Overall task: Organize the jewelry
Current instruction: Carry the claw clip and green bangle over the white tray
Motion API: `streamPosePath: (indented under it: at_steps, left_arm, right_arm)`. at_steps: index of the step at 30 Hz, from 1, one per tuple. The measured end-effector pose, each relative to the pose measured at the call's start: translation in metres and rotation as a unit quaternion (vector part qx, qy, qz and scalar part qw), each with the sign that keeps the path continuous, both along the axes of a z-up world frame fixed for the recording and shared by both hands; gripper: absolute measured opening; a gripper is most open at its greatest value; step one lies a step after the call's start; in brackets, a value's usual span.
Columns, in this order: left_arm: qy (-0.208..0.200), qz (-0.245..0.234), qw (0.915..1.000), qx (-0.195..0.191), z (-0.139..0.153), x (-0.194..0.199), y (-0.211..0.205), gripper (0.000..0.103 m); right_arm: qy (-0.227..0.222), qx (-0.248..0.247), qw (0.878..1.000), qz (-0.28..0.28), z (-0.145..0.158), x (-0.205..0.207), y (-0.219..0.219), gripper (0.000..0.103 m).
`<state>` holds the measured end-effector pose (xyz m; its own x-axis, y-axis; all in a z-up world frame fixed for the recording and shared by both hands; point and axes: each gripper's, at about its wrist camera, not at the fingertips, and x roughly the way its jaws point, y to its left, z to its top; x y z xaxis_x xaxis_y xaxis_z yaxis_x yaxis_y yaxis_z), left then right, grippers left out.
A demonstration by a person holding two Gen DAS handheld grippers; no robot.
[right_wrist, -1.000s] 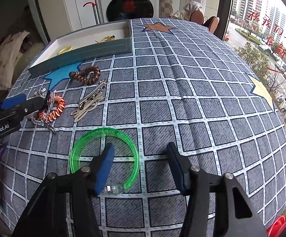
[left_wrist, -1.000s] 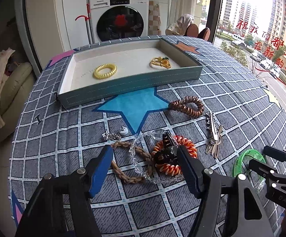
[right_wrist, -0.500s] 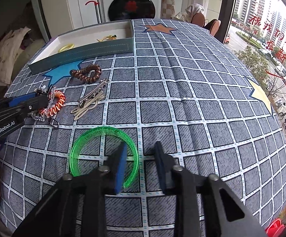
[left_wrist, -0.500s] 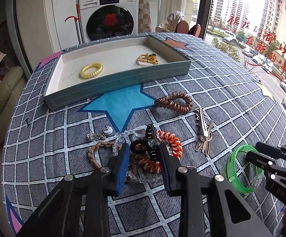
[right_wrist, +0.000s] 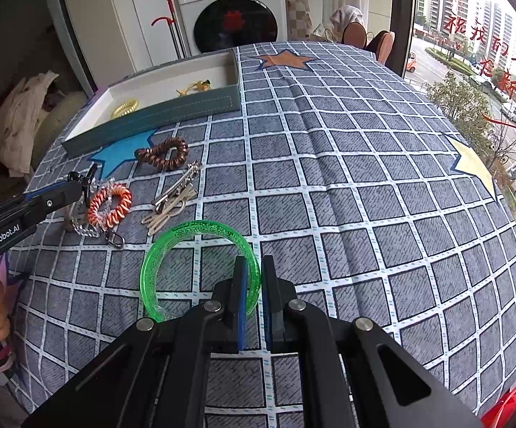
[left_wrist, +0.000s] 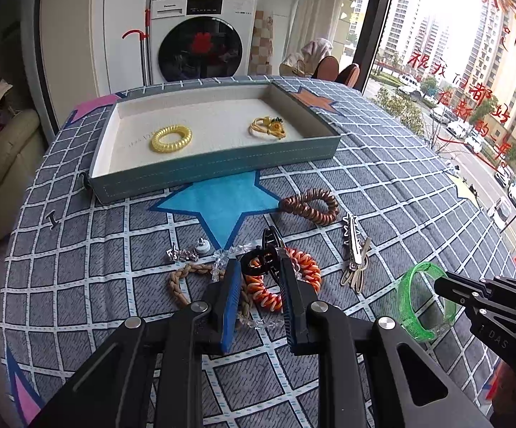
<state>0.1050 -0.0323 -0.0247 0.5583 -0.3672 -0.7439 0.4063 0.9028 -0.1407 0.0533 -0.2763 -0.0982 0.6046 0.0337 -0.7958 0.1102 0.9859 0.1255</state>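
Both my grippers have a piece pinched on the checked tablecloth [right_wrist: 329,164], in front of the blue tray [left_wrist: 222,164]: my left gripper [left_wrist: 258,271], its jaws narrowed, clamps the black claw clip [left_wrist: 263,260] that sits on the orange coil tie [left_wrist: 293,281], while my right gripper [right_wrist: 254,278], whose jaws have just been closing, is pinched on the rim of the green bangle [right_wrist: 186,242], well to the right of the tray's front wall. I judge the pick-up step done and the carry next: both pieces need lifting clear, the clip without dragging the clear bead chain [left_wrist: 229,256] tangled beside it, then setting down inside the tray. Count: two pieces in the tray, a yellow coil tie [left_wrist: 171,138] and a yellow charm [left_wrist: 268,127]; outside it, one brown coil tie [left_wrist: 311,207], one braided cord [left_wrist: 183,278], one bundle of metal hair clips [left_wrist: 354,253], and one small silver trinket [left_wrist: 186,254] near the tray's blue star.
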Motion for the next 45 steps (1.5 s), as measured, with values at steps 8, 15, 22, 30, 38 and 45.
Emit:
streamPosePath:
  at_steps: [8,15,22,30,38,45]
  left_arm:
    - [-0.02,0.01,0.9997,-0.011,0.02,0.0,0.01,0.042]
    - [-0.036,0.023,0.999,-0.014,0.033,0.009,0.024,0.042]
    - [-0.053,0.04,0.9977,-0.016,0.045,0.035,0.036,0.042]
    - [-0.056,0.057,0.9968,-0.01,0.048,0.085,0.041,0.042]
    - [-0.046,0.062,0.9969,0.014,0.038,0.137,0.036,0.042]
    - [-0.027,0.072,0.9965,0.03,0.02,0.173,0.031,0.042]
  right_arm:
    - [-0.012,0.026,1.0,0.006,0.014,0.007,-0.002,0.008]
    - [-0.017,0.037,0.999,0.02,0.027,0.027,0.002,0.008]
    - [-0.033,0.049,0.997,0.043,0.053,0.071,0.008,0.008]
    - [-0.038,0.06,0.996,0.061,0.07,0.143,0.024,0.008]
    - [-0.015,0.053,0.996,0.065,0.056,0.209,0.042,0.008]
    - [0.003,0.052,0.998,0.048,0.035,0.246,0.041,0.008]
